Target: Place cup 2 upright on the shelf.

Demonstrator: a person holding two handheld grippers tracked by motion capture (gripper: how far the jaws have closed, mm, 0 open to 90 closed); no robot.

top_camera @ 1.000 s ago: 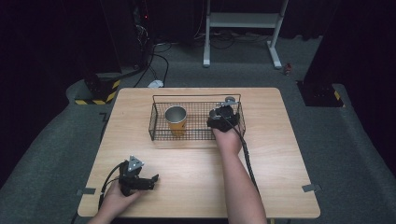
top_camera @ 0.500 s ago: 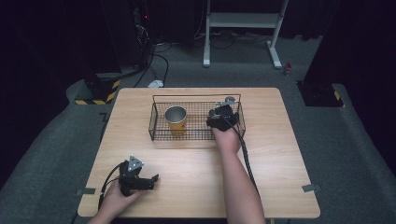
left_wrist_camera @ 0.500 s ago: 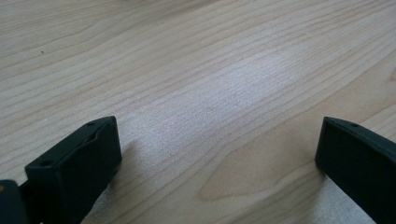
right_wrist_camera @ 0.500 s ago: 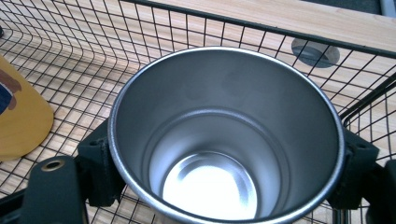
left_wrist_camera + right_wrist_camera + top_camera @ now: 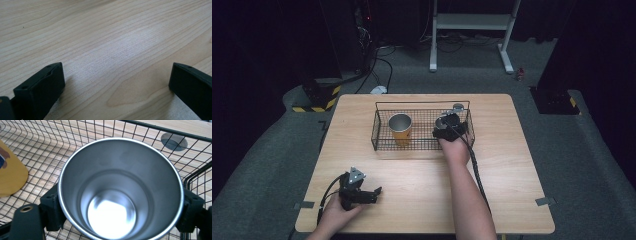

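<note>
A black wire basket (image 5: 379, 131) stands on the wooden table (image 5: 502, 165) at the back middle. Inside its left half a yellow cup (image 5: 400, 129) with a steel inside stands upright; its yellow side (image 5: 11, 177) shows in the right gripper view. My right gripper (image 5: 447, 125) is in the basket's right end, shut on a steel cup (image 5: 120, 190) whose open mouth faces the camera, one jaw on each side of it. My left gripper (image 5: 371, 194) rests low over the table's front left, open, with bare wood between its fingers (image 5: 40, 87).
A small round grey disc (image 5: 458, 106) lies on the table just behind the basket's right end, seen through the wire as the disc (image 5: 174, 142). Dark floor, stands and cables surround the table. Bare wood stretches between the basket and the front edge.
</note>
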